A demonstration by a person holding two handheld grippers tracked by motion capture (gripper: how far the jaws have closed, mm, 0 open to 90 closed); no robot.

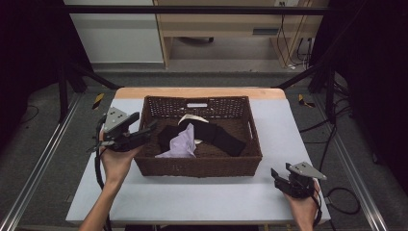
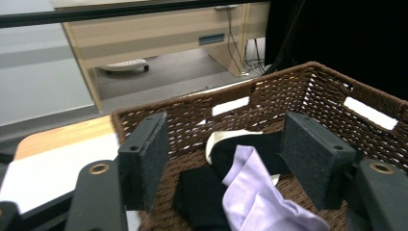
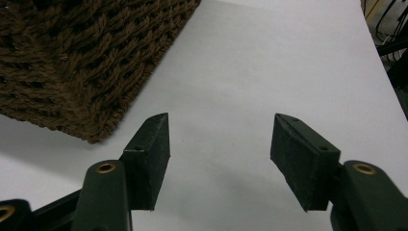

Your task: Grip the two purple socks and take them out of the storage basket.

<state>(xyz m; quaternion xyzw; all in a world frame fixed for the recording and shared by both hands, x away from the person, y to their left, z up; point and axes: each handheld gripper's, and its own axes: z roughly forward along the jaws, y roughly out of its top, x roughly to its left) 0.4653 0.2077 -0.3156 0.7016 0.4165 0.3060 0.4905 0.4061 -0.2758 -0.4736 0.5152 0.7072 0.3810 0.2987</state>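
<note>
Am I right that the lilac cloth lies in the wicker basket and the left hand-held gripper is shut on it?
Not quite: in the left gripper view the left hand-held gripper stands open, pads clear of the lilac cloth, which does lie in the wicker basket.

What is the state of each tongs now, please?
Left tongs: open, nothing held, at the basket rim.
Right tongs: open, nothing held, over the table.

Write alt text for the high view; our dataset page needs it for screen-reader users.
A dark brown woven basket on a white table holds black cloth and a lilac cloth. The left gripper hangs open at the basket's left rim; the right gripper rests open near the table's right corner.
</note>
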